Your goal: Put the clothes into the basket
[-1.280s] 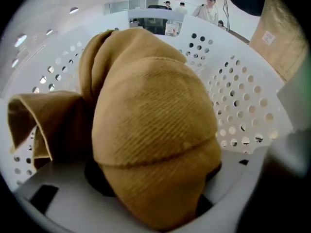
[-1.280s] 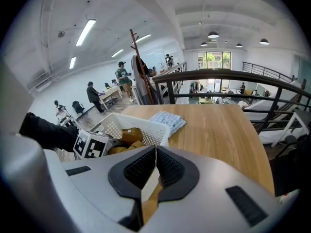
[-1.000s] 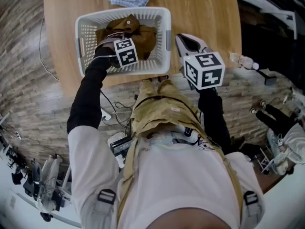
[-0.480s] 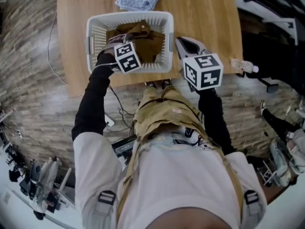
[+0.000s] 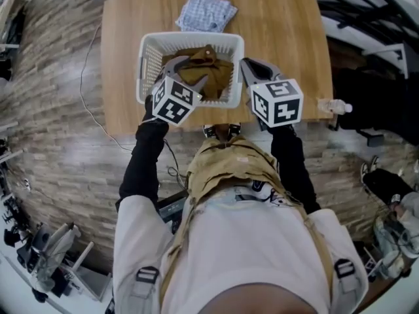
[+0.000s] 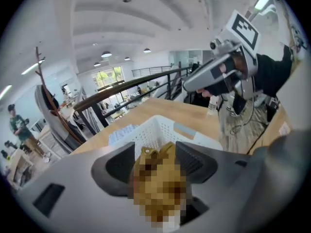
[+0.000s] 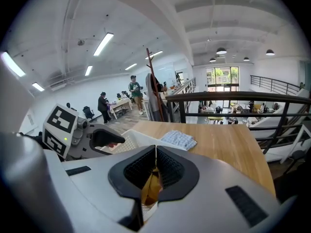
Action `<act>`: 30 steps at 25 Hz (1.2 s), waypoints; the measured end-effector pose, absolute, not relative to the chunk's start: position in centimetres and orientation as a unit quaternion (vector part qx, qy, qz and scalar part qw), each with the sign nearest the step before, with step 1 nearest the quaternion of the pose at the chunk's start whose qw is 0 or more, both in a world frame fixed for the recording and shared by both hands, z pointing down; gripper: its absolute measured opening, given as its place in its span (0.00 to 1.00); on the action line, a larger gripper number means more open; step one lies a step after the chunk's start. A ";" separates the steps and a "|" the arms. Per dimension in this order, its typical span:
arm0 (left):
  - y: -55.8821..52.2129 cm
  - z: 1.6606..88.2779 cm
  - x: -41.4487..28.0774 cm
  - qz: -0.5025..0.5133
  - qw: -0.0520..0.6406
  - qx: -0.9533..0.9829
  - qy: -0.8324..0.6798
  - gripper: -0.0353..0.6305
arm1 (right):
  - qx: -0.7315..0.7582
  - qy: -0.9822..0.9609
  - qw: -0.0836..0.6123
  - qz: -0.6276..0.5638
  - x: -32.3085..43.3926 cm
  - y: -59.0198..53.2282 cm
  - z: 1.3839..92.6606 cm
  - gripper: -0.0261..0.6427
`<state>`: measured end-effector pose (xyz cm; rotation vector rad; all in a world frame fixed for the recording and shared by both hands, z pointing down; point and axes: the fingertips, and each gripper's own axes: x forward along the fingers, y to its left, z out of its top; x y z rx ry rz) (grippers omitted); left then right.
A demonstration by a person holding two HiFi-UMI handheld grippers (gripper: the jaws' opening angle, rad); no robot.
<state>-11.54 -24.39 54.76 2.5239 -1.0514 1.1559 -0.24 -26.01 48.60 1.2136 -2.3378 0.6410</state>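
Head view: a person is standing at the near edge of a wooden table [image 5: 281,25], holding a gripper in each hand.

Basket [image 5: 191,38]: white, perforated walls, sitting on the table close to the near edge.

Brown garment [image 5: 211,77]: lying bunched inside the basket, below the rim.

Checked cloth [image 5: 207,13]: lying on the table just beyond the basket's far rim, outside it.

Left gripper [image 5: 186,72]: hovering over the basket's near left part. The jaws are standing apart and gripping nothing. In the left gripper view the brown garment is showing through the gap between them, with the basket wall behind it.

Right gripper [image 5: 247,67]: hanging just right of the basket, over bare table. The right gripper view is showing the jaws pressed together at the tips. A thin tan sliver is showing in the slot behind the tips, and I cannot tell what it is.

Bottle [image 5: 332,106]: showing at the table's right edge, well apart from the basket.
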 end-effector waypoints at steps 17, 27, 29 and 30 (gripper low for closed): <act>-23.6 39.6 -12.4 0.213 0.083 0.782 -0.579 0.07 | 0.434 -0.880 0.130 0.144 -1.7 -26.8 38.9 0.07; -24.7 35.6 -11.1 0.120 0.075 0.778 -0.612 0.06 | 0.454 -0.883 0.069 0.097 -0.6 -27.9 34.9 0.07; -25.0 34.9 -10.5 0.108 0.062 0.778 -0.615 0.06 | 0.458 -0.883 0.058 0.087 -0.4 -28.1 34.2 0.07; -25.1 34.3 -10.3 0.101 0.054 0.778 -0.618 0.06 | 0.459 -0.883 0.053 0.083 -0.3 -28.2 33.9 0.07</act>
